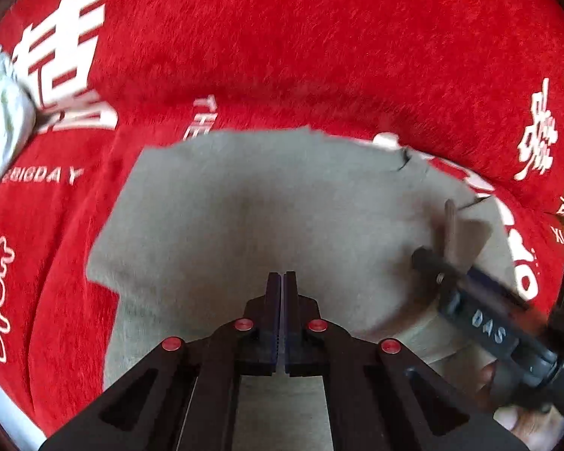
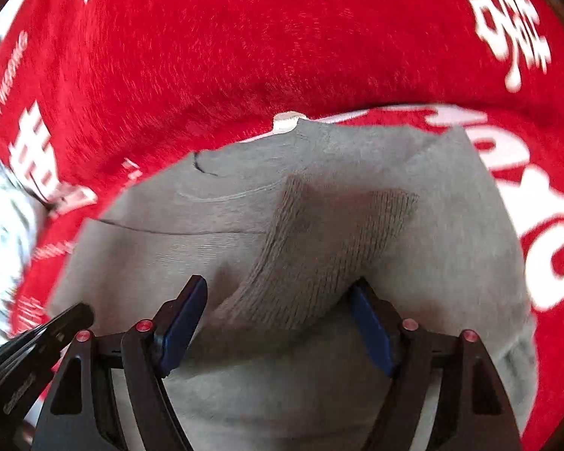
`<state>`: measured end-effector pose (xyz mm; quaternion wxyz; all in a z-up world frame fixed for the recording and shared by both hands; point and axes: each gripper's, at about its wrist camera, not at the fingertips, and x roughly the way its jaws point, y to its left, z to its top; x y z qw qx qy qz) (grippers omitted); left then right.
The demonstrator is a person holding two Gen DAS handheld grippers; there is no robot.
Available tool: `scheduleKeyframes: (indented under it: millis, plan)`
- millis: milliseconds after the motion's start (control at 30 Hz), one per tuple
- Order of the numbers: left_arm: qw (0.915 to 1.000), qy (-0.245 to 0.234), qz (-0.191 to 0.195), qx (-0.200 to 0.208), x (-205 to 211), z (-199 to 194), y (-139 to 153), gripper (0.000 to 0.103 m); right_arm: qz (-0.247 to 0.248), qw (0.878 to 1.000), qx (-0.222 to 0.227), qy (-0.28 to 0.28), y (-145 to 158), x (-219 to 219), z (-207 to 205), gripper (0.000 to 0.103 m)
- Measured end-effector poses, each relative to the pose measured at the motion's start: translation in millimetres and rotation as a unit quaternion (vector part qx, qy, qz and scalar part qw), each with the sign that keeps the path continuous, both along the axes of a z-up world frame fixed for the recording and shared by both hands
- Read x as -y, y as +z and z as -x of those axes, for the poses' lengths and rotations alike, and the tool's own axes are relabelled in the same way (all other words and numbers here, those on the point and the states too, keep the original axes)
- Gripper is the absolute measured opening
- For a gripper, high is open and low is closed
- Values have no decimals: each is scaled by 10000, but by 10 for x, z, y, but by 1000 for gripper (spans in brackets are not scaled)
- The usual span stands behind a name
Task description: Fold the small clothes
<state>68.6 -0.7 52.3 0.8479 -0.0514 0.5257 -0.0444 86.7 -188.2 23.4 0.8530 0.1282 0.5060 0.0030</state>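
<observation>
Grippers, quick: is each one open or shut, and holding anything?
Left gripper: shut, nothing visibly held.
Right gripper: jaws apart around the ribbed cuff of the grey knitted garment; grip unclear.

A red plush blanket (image 1: 319,49) with white lettering covered the surface. A crumpled whitish cloth (image 1: 0,112) lay at far left.

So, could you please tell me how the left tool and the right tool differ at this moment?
The left tool has its jaws shut together with nothing visible between them, while the right tool has its jaws apart. The left tool hovers over flat fabric of the grey garment; the right tool straddles a raised ribbed fold. Both point down at the same garment on the red blanket.
</observation>
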Motion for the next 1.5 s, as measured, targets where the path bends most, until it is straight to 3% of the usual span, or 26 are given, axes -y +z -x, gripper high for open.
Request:
scheduleKeyframes:
  millis: [33,133,200,300,400,500,600,633,667,733,767,833,867,900,933,967,1000,1033,1100,1167,1233,1300,1500]
  plan:
    - [10000,8,-52,81,-15,24,-15,1,193,9997,23,123,8,-25,-9,16]
    - [9998,22,-44,211,-111,95,-76,1,-26,9993,344,120,134,136,92,16]
    - [9998,80,164,43,-187,105,-141,1,-359,9975,601,-113,234,332,220,16]
    - [9987,263,402,197,-293,179,-132,1,-897,9891,1074,-450,302,618,446,16]
    - [9988,221,434,78,-293,188,-164,1,-738,9873,1273,-606,282,759,577,16]
    - [9994,112,300,150,-239,216,-146,1,-412,9901,1272,-421,223,715,534,17]
    - [9995,54,278,147,-229,260,-139,1,-138,9944,1041,-141,153,637,425,29]
    - [9997,103,202,111,-242,274,-148,1,-103,9954,936,-169,142,660,422,44]
    - [9998,153,135,60,-265,275,-169,1,-105,9950,953,-271,153,705,450,69]
    - [9997,133,208,6,-302,297,-190,1,-81,9905,1172,-717,227,861,606,87]
    - [9997,136,195,-17,-309,307,-194,1,-160,9867,1316,-936,263,961,706,87]
    - [9997,235,68,-99,-321,328,-214,16,-395,9850,1306,-1054,281,1059,795,87]
    - [9997,237,58,-57,-317,344,-208,50,-434,9845,1293,-1106,288,1086,827,87]
    - [9998,165,21,-97,-296,348,-224,91,-425,9843,1293,-1124,302,1094,854,87]
    - [9998,55,184,-110,-292,365,-216,90,-395,9844,1314,-1105,322,1089,877,87]
    - [9987,-113,504,43,-293,411,-173,83,-382,9843,1343,-1080,348,1076,901,87]
    - [9958,-249,835,287,-300,487,-93,84,-387,9843,1361,-1060,375,1051,917,87]
    - [9955,-222,841,366,-299,522,-61,85,-422,9839,1407,-1019,404,1040,958,87]
    - [9965,-197,781,218,-281,550,-75,102,-482,9824,1527,-962,457,1019,1046,87]
    - [9966,-246,753,236,-292,603,-97,102,-495,9823,1571,-896,486,980,1108,87]
    - [9986,-33,436,298,-342,656,-120,102,-433,9835,1576,-772,489,910,1162,87]
    - [9988,157,422,199,-437,704,-180,102,-324,9861,1518,-585,460,821,1165,87]
    - [9983,272,457,221,-611,906,-240,102,-206,9921,1204,269,454,402,680,87]
